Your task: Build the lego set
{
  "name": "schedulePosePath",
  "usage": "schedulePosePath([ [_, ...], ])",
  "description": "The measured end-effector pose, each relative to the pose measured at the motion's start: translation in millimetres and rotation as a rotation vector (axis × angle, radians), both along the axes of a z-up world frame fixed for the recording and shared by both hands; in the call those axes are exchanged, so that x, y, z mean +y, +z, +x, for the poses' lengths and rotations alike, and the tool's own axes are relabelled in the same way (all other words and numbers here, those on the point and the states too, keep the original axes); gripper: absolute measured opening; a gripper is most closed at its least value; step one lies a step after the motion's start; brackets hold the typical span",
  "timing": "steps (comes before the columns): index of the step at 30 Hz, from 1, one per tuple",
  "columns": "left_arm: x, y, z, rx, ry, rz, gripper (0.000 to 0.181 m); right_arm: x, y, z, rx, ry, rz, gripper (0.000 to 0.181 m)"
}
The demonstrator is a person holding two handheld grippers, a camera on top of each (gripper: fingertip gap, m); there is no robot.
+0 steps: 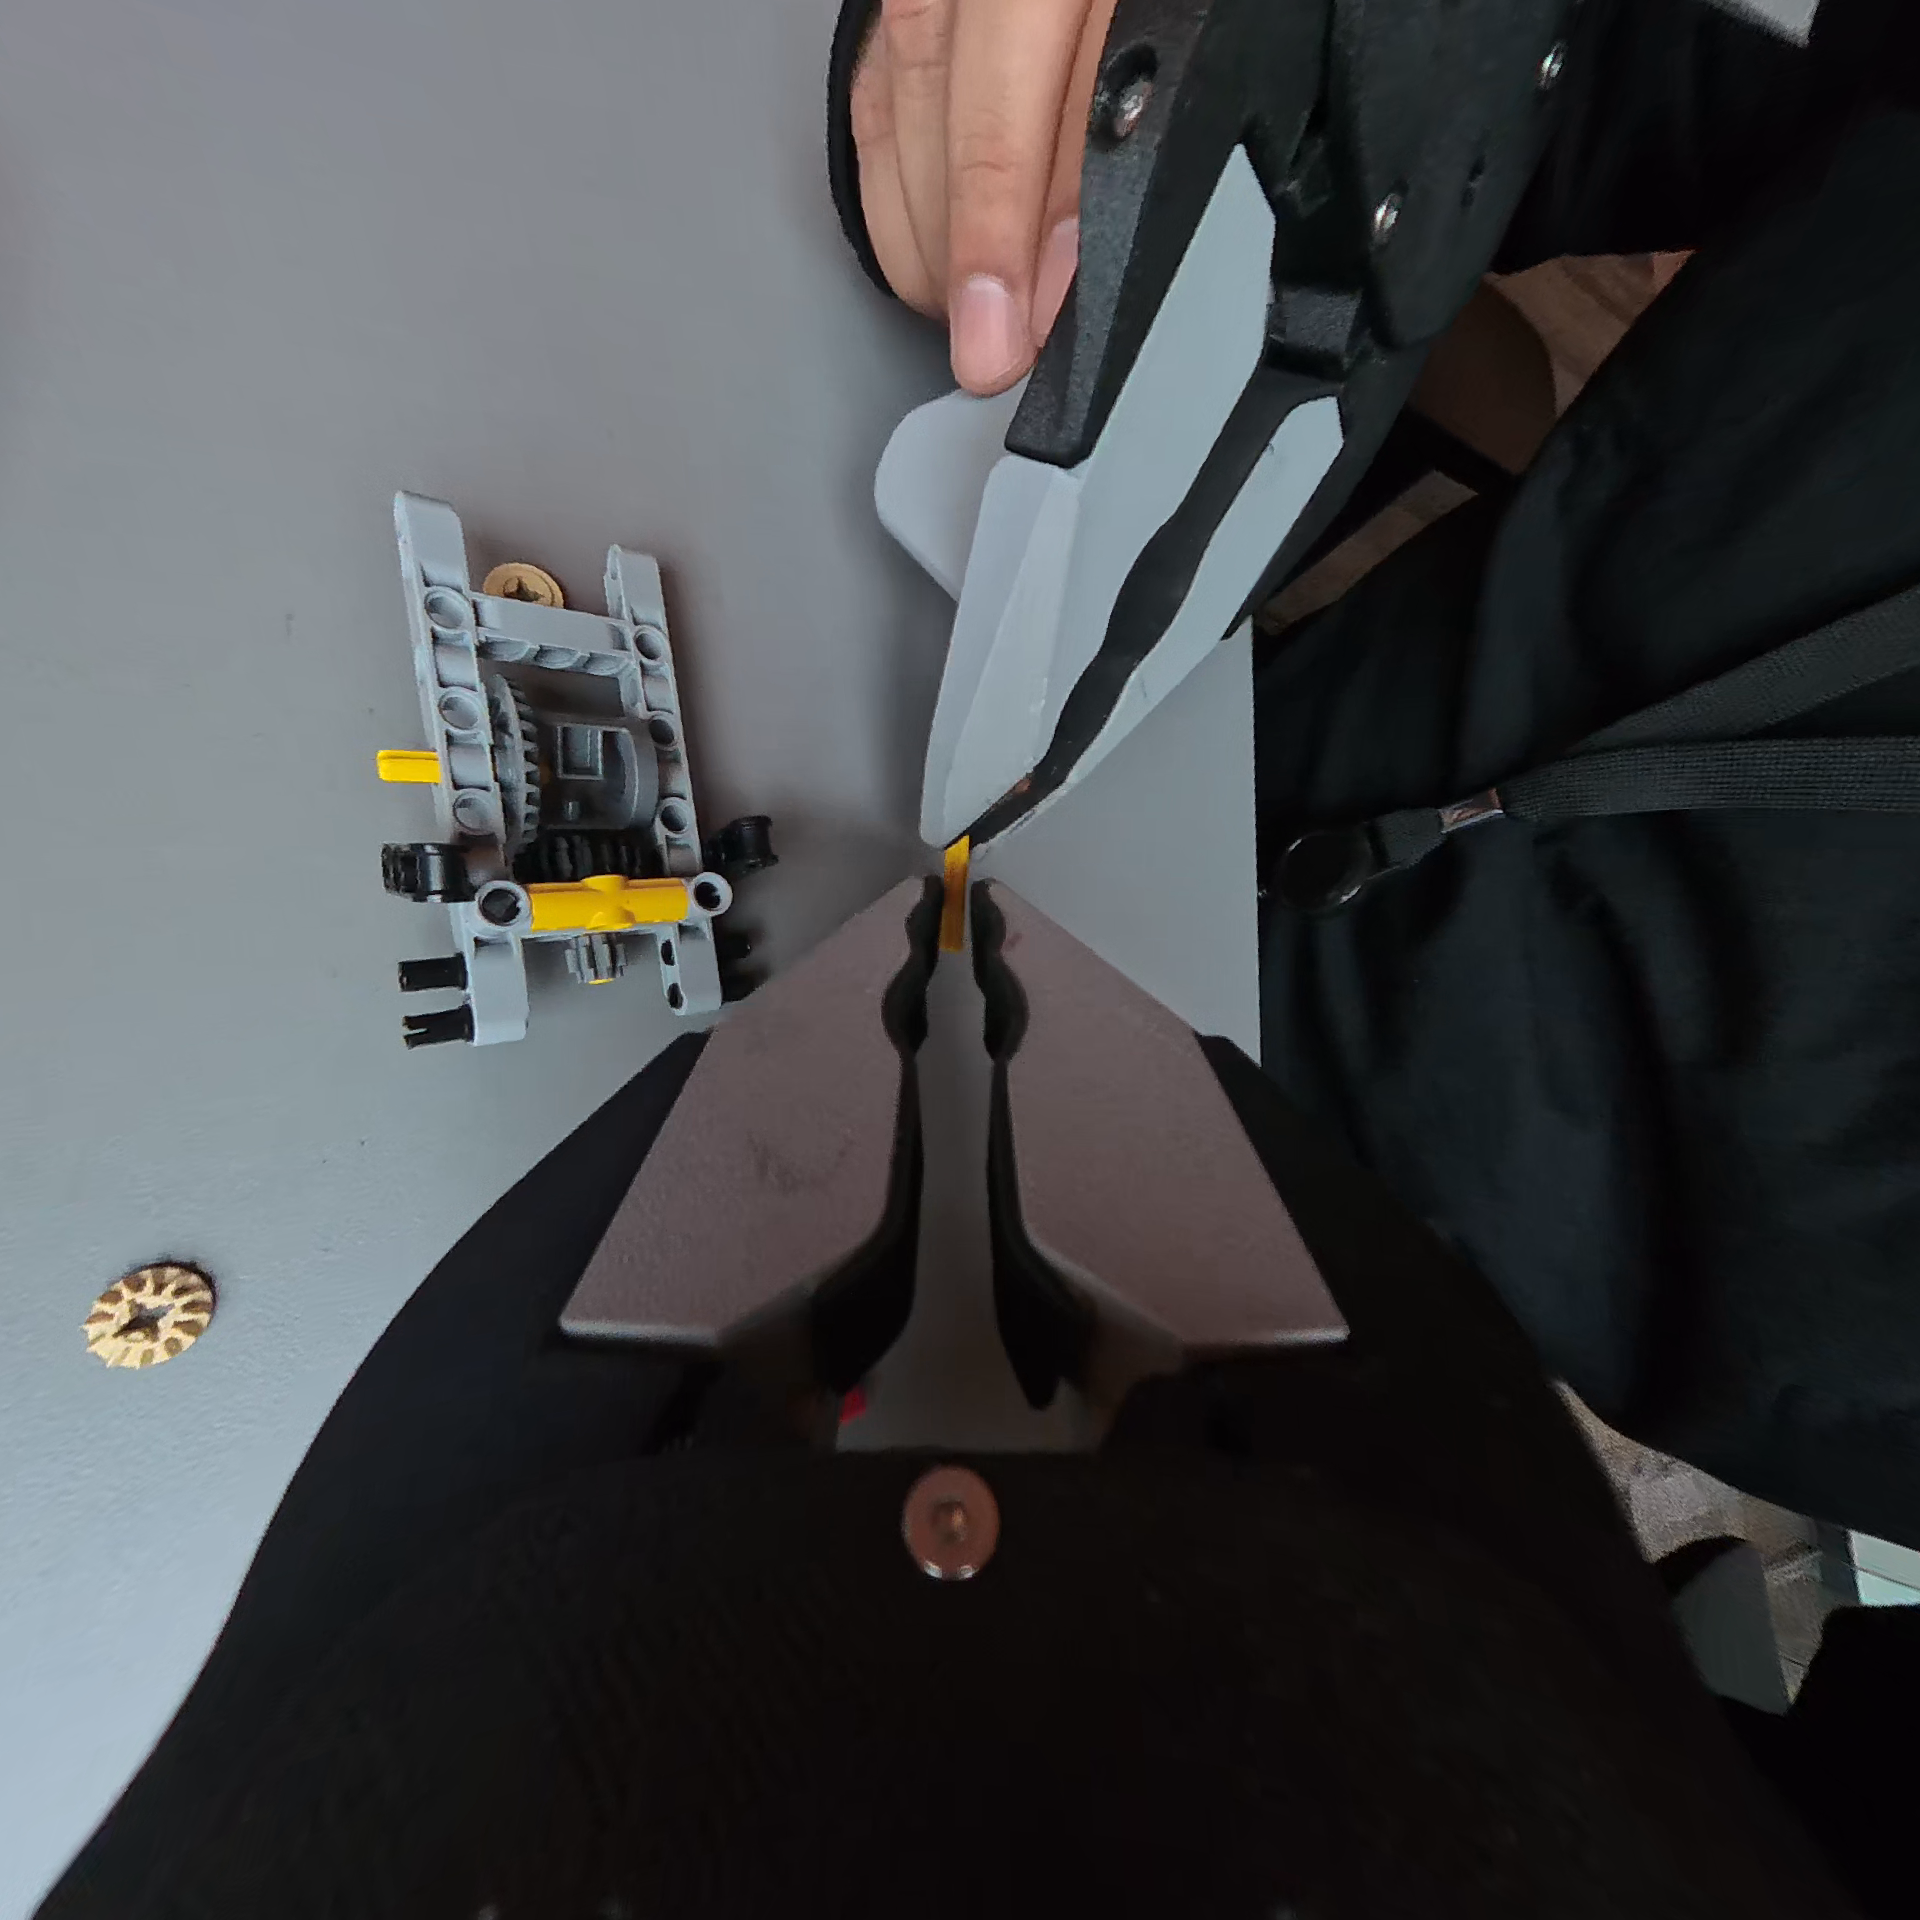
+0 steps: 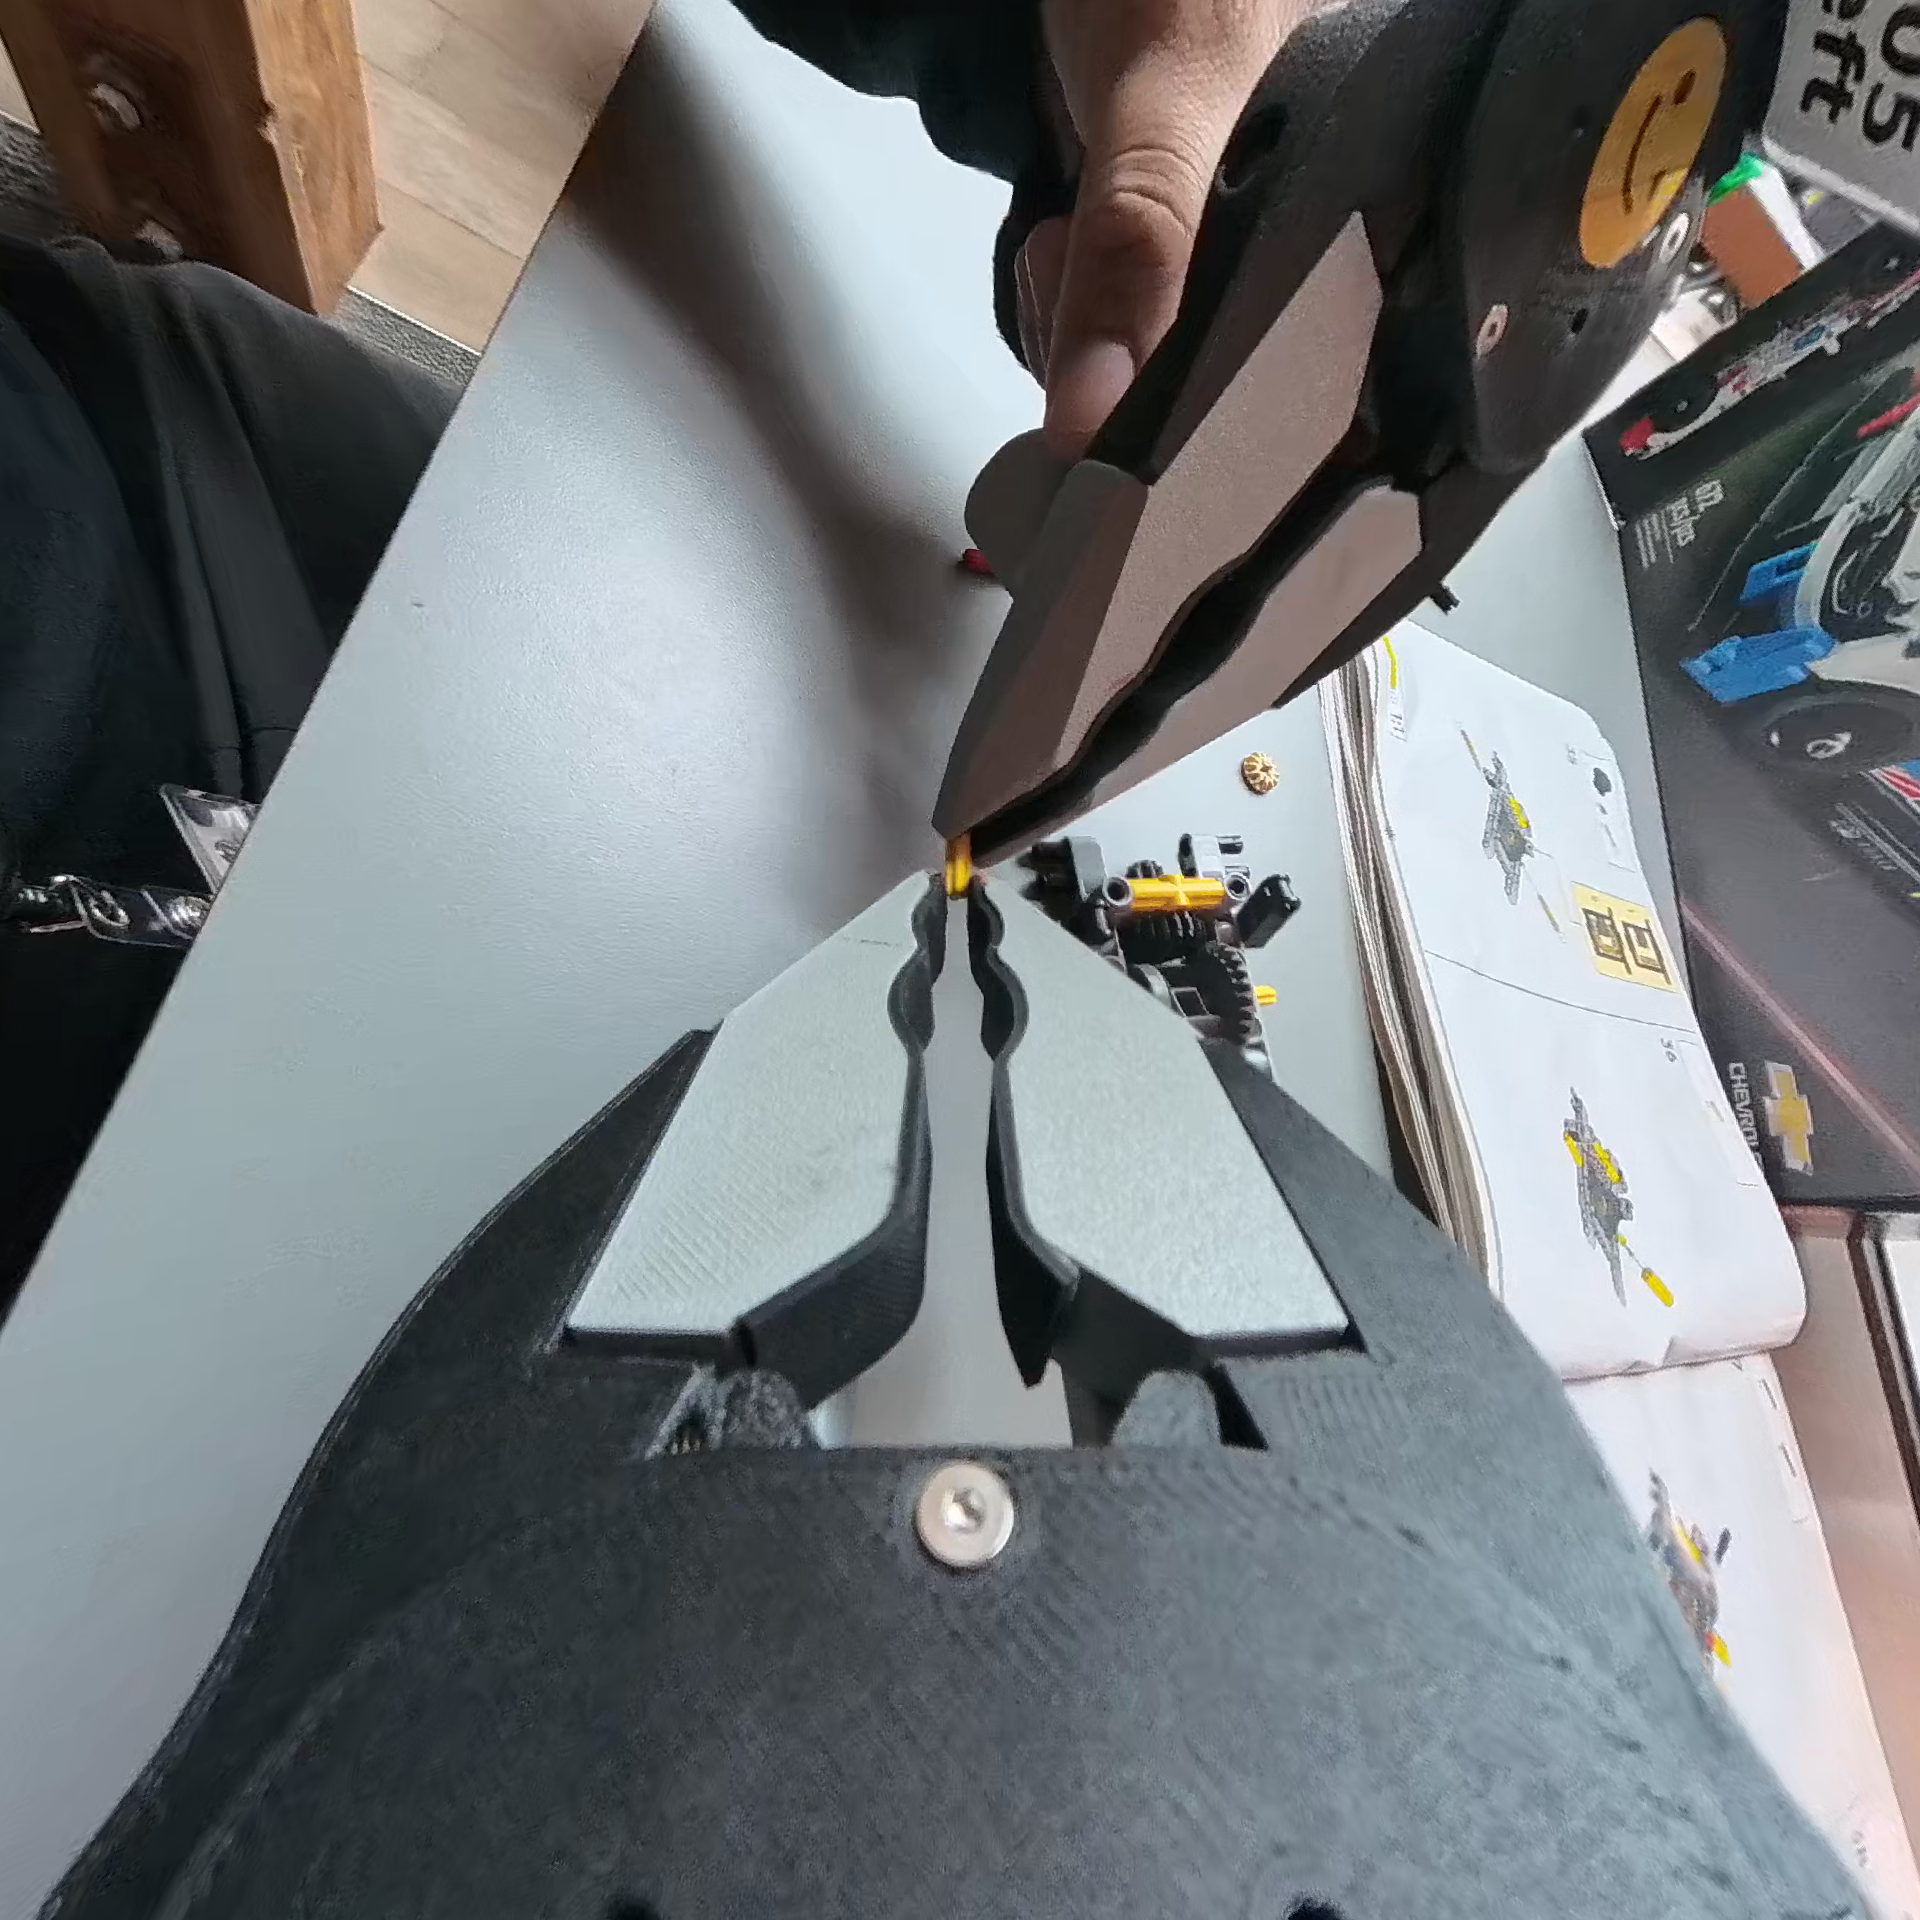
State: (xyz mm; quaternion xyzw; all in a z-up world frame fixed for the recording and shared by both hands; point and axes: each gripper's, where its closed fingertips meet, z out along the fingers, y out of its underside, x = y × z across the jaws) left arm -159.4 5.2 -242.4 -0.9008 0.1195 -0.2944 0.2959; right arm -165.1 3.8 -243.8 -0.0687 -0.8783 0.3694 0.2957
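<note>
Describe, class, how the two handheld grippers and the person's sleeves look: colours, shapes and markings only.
Both grippers, left and right, have rough black bodies with one round silver screw. Their fingers are flat grey wedges tapering to points, edged with wavy black pads. The left gripper carries a round yellow smiley sticker. Sleeves are black.

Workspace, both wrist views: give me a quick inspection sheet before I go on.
Surface: grey table, some dark specks.
Job's things: grey gear frame lying flat; tan gear loose, apart from it; small yellow piece pinched between both tips.
Clutter: open instruction booklet, set box at the table's far side.
Grippers: left gripper and right gripper tip to tip, both nearly closed on the yellow piece.
Cables: nothing seen.
Surroundings: wooden furniture beyond the table edge.
</note>
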Motion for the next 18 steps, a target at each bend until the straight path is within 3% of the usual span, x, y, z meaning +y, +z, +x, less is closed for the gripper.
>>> schedulePosePath([
  [3, -2.7, 2.8, -2.9, -0.018, 0.012, -0.004, 0.015, 3.9, -0.2, -2.5, -0.028, -0.021, -0.020, 0.001],
  [6, -7.6, 10.4, -17.5, 0.016, 0.054, 0.028, 0.015, 9.6, -2.0, -4.5, -0.072, -0.049, -0.044, 0.001],
  [12, 4.4, 18.7, -84.8, 0.235, 0.280, 0.116, 0.021, 28.7, -8.7, -10.2, -0.180, -0.163, -0.086, 0.000],
  [18, 15.6, -3.4, -81.1, 0.226, 0.212, 0.022, 0.025, 43.2, -19.4, -10.2, -0.321, -0.315, -0.120, 0.000],
])
